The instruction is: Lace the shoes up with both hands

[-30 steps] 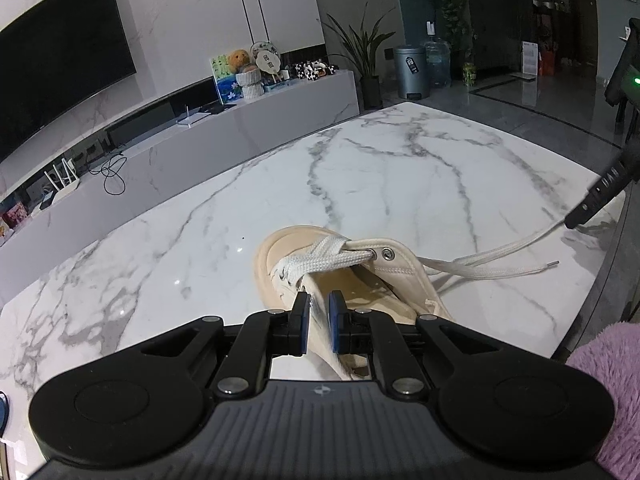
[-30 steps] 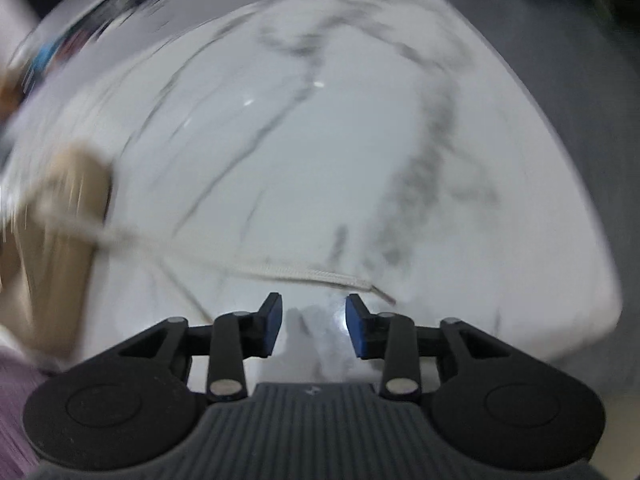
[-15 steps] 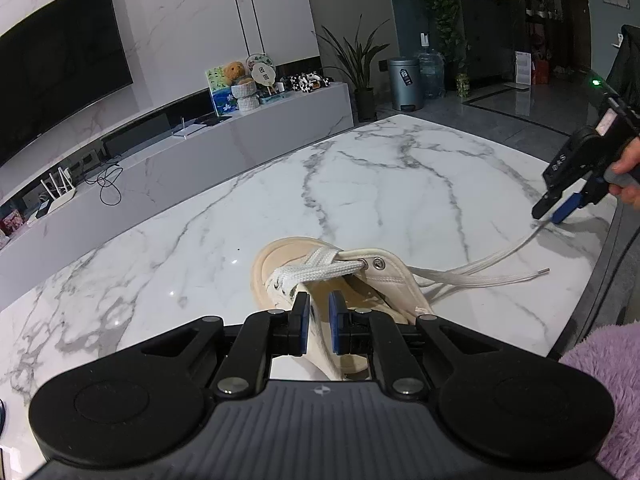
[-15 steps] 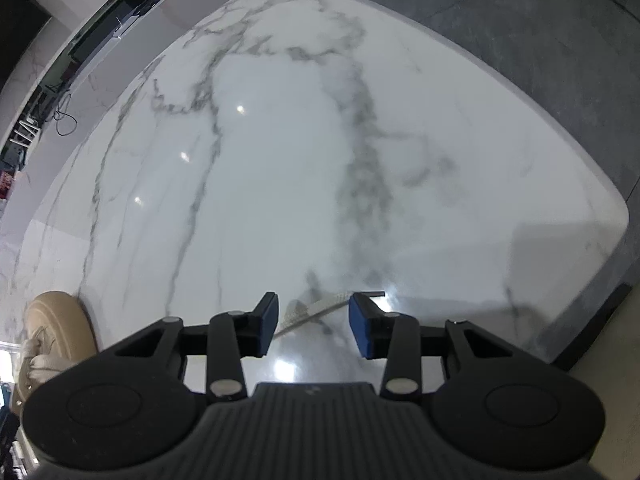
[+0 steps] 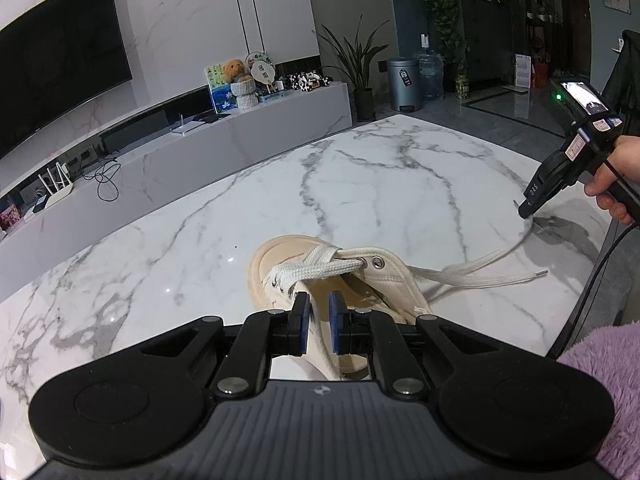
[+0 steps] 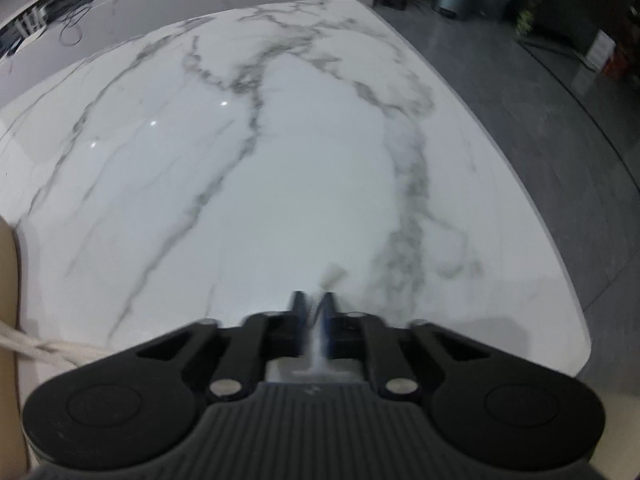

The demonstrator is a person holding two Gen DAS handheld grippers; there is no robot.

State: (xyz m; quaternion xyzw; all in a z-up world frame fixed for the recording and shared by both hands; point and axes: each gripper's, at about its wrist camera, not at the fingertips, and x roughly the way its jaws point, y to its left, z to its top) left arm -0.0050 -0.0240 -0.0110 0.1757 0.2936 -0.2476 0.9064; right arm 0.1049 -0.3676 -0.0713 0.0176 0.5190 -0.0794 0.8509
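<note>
L gripper clamps lace over cream sneaker; R gripper pinches lace end above marble counter.

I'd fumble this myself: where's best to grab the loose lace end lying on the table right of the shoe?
Pinch the loose lace end just behind its stiff tip, coming from above and closing across its width: it lies flat and fairly straight on the table, pointing away from the shoe.
</note>
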